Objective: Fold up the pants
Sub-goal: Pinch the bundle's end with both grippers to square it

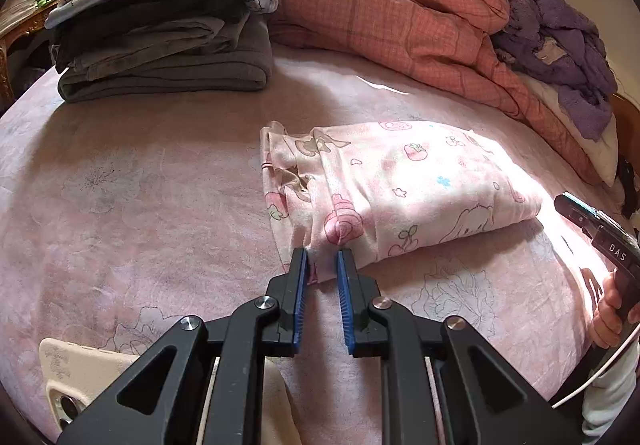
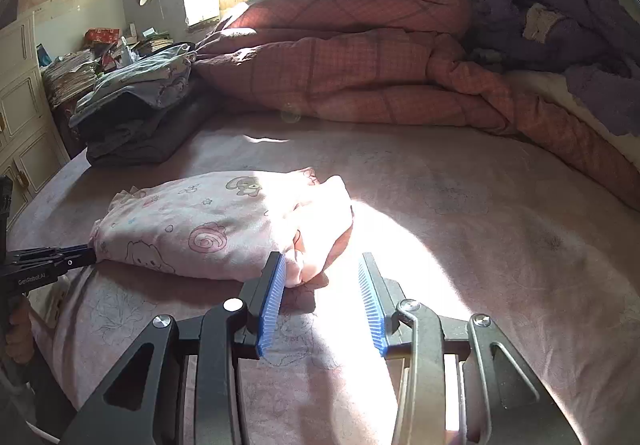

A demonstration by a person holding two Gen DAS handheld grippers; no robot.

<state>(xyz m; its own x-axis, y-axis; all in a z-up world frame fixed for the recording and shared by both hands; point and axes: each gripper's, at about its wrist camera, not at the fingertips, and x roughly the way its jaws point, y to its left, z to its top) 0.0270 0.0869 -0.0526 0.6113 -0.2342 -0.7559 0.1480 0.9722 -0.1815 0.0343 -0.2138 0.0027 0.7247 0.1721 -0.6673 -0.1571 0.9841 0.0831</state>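
Your pants (image 1: 404,189) already sit as a compact folded bundle on the pink bed sheet (image 1: 140,173), near the middle of the bed, so the folding looks mostly done. Your left gripper (image 1: 323,259) has its fingers nearly closed on the near left corner of the bundle, a thin pinch of fabric between the blue pads; they look like they grip it. Your right gripper (image 2: 322,265) stands partly open at the near right end, left finger touching the bunched cloth, right finger clear of it over bare sheet, so it holds nothing. That right end looks lumpy and loose, so what's left is probably tidying it, or moving the bundle to the folded stack (image 1: 160,33) at the far left. Quilt (image 1: 392,17) lies along the far side.
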